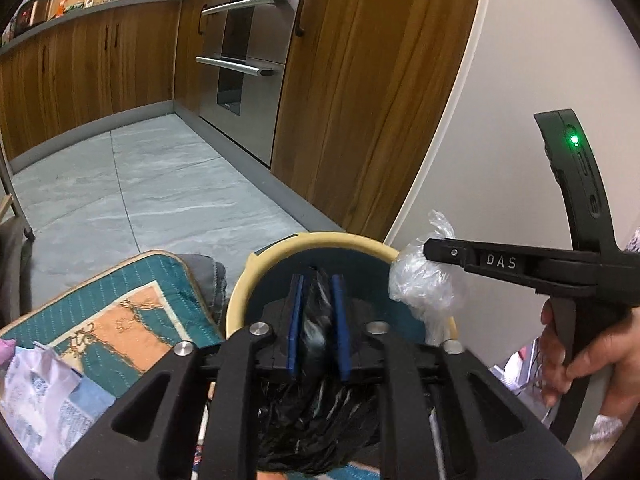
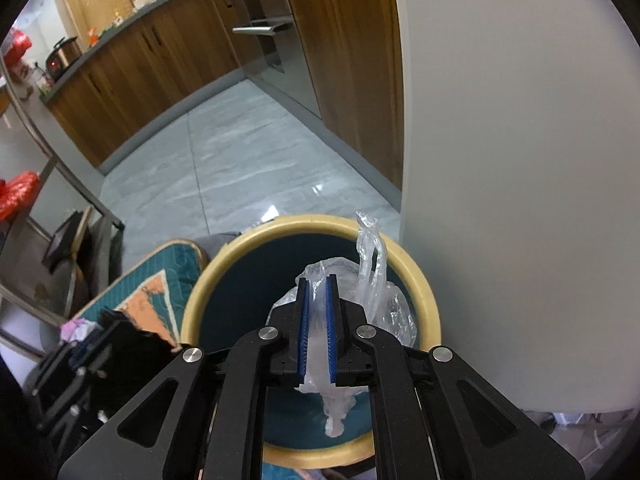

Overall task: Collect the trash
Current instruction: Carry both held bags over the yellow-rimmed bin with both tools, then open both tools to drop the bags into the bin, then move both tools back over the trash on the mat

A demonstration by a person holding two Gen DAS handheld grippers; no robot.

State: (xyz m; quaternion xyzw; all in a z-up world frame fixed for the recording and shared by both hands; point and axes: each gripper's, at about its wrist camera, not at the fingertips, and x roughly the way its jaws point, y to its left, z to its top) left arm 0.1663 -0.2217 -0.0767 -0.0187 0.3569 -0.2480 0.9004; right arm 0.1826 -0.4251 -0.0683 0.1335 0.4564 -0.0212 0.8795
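Nearest to us, our left gripper [image 1: 318, 322] has its blue pads [image 1: 295, 320] drawn close together on a crumpled black plastic bag [image 1: 316, 420], which bulges out beneath the jaws and pokes up between them. Our right gripper [image 2: 317, 326] is likewise nearly closed, pinching a clear plastic bag [image 2: 384, 292] whose twisted tail hangs below the pads and whose loose handle stands up past the fingertips. Both pieces of trash sit directly over the open mouth of a round bin [image 2: 424, 292] with a cream rim and a dark teal inside, so each gripper hovers above that opening, the left one beside the right. In the left wrist view our right hand [image 1: 576, 356] grips the black handle. Just left of the bin lies a teal and orange quilted mat [image 1: 120, 320] with crumpled paper [image 1: 36, 384] on it. Beyond stretches the grey tiled floor [image 2: 240, 160], then wooden cabinets [image 1: 92, 64], a steel built-in oven [image 1: 244, 60], and a white wall [image 2: 520, 160] close on the right.
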